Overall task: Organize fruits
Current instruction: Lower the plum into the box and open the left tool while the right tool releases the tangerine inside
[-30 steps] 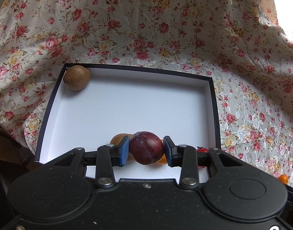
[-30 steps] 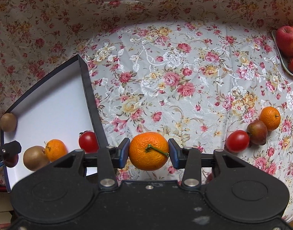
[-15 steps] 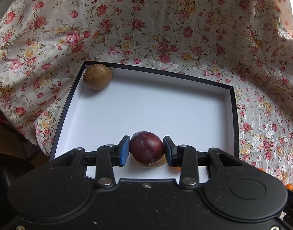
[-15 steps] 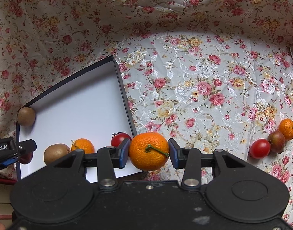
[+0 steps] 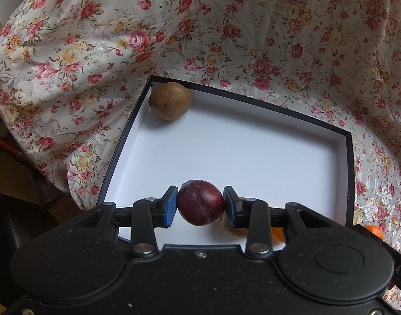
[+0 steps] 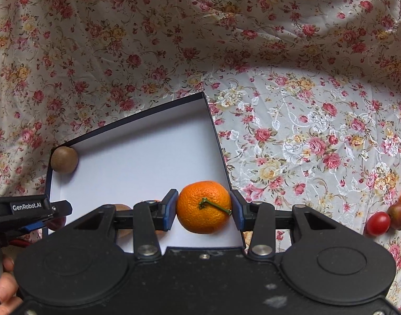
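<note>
Mostly bare white box (image 5: 253,157) floor — left gripper (image 5: 200,207) clamps plum (image 5: 200,206), right gripper (image 6: 204,207) clamps tangerine (image 6: 203,206).

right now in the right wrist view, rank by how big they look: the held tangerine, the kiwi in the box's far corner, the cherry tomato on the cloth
1. tangerine, though it sits nearest the camera, which inflates it
2. kiwi
3. cherry tomato

"GenRobot.AI" reads in white on the left tongs (image 6: 47,214)' black body.
</note>
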{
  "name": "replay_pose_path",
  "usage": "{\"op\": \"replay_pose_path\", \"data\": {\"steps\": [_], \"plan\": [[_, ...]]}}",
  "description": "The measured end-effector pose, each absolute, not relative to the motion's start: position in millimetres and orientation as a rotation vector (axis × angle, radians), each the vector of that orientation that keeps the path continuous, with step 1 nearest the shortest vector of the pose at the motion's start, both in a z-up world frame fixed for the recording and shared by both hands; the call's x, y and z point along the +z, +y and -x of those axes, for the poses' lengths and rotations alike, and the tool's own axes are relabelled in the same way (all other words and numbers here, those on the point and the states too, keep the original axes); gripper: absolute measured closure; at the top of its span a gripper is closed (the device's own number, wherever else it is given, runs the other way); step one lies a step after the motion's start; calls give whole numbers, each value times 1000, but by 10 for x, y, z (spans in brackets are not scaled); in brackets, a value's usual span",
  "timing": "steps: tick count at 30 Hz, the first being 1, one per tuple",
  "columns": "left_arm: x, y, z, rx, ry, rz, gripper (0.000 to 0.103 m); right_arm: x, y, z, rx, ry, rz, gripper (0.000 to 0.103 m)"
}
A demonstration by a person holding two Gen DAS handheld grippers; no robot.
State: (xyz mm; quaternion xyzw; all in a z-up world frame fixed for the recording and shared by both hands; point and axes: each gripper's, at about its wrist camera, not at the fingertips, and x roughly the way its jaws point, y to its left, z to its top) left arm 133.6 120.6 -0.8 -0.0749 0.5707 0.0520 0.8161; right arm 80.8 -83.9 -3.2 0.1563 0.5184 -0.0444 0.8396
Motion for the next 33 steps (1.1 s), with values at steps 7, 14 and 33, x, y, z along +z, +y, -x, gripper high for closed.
{"op": "replay_pose_path", "data": {"steps": [7, 14, 33], "plan": [[-52, 1256, -1354, 146, 1230, 165, 57, -63, -708, -886, -69, 1099, -286, 59], [-33, 1240, -1350, 179, 1209, 122, 57, -123, -630, -1021, -64, 1114, -252, 59], [-36, 1129, -1345, 143, 1216, 99, 55, -33, -430, -1223, -22, 1083, -230, 58]]}}
